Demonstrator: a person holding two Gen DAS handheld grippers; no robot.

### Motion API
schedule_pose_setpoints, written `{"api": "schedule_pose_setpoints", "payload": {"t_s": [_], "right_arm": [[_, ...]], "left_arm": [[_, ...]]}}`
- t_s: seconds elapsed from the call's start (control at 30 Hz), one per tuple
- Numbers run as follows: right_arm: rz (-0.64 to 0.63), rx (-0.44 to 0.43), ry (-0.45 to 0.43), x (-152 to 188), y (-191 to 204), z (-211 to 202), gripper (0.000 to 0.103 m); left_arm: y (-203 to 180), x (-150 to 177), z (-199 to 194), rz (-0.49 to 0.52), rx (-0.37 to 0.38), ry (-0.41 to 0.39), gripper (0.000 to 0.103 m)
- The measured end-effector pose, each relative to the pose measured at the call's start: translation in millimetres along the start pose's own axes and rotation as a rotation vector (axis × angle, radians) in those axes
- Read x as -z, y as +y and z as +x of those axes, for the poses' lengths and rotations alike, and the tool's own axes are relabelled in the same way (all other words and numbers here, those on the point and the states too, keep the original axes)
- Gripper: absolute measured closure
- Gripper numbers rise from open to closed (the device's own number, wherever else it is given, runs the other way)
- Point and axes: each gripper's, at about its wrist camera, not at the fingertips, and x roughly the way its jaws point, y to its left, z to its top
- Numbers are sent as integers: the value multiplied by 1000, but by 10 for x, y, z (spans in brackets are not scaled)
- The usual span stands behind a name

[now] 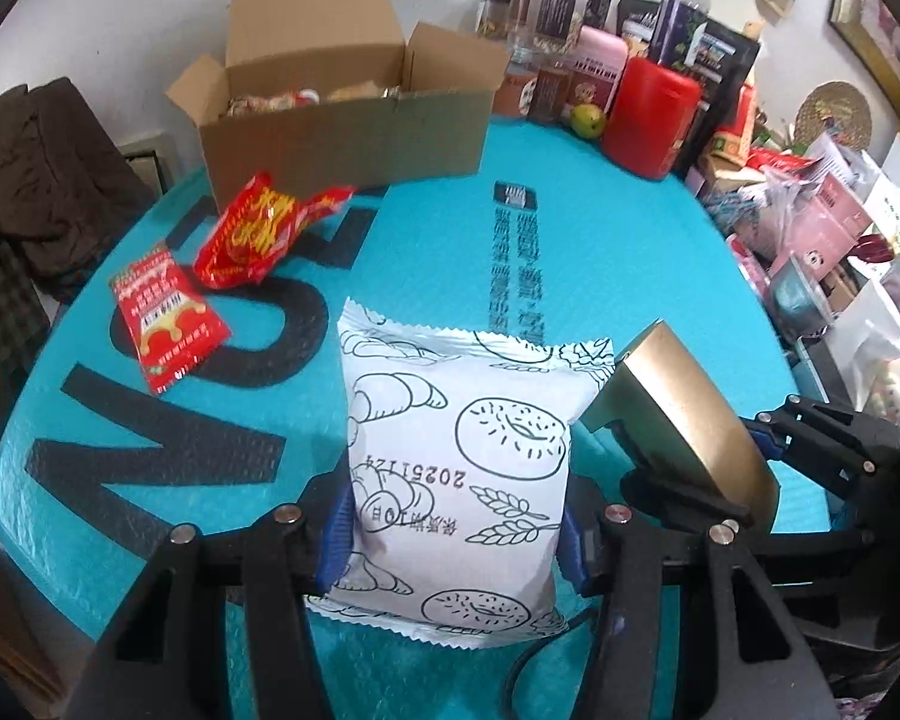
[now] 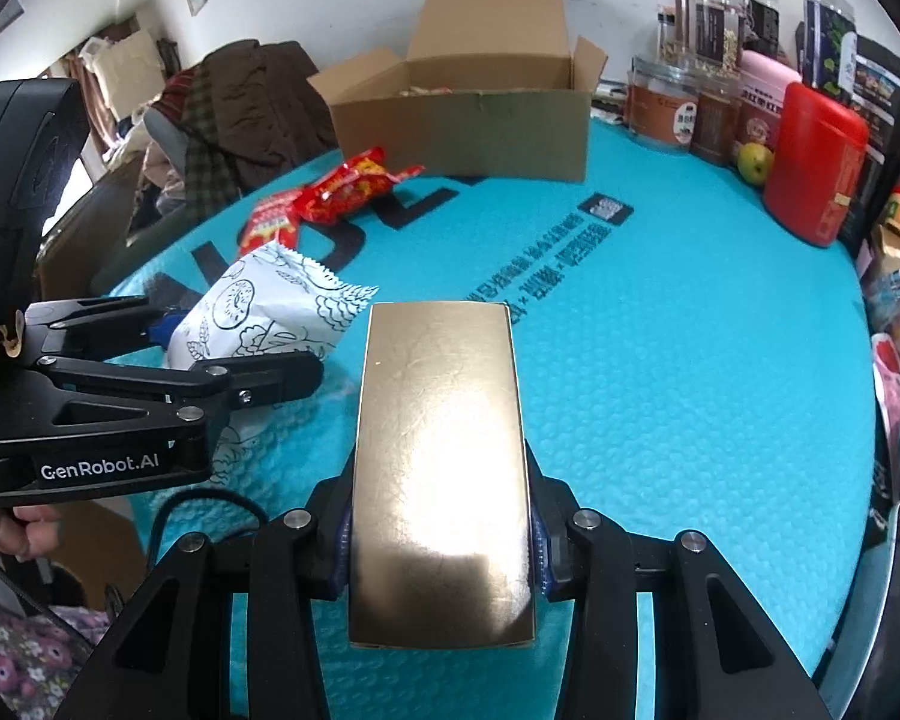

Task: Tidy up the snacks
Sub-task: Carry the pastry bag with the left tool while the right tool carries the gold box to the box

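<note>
My left gripper (image 1: 453, 534) is shut on a white snack packet (image 1: 456, 450) printed with bread drawings, held just above the teal mat. My right gripper (image 2: 441, 546) is shut on a flat gold box (image 2: 444, 468), also lifted off the mat. In the right wrist view the left gripper (image 2: 210, 354) with the white packet (image 2: 258, 312) shows at the left; in the left wrist view the gold box (image 1: 684, 414) shows at the right. Two red snack packets (image 1: 171, 312) (image 1: 264, 228) lie on the mat near an open cardboard box (image 1: 342, 102) that holds several snacks.
The teal mat (image 2: 660, 360) with black lettering covers the table. Jars, a red canister (image 2: 816, 162), a green fruit (image 2: 753, 162) and dark bags line the back right. Clothes (image 2: 240, 108) hang over a chair at the left. Bags clutter the right edge.
</note>
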Motion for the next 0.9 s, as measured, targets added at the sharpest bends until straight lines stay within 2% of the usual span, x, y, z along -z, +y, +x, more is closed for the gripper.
{"api": "schedule_pose_setpoints", "payload": {"t_s": [0.37, 0.9], "right_arm": [[-24, 4, -87, -246, 20, -269, 60], [-109, 28, -212, -988, -31, -449, 60]], "left_arm": [[9, -278, -282, 19, 12, -119, 50], [90, -962, -567, 37, 5, -306, 50]]}}
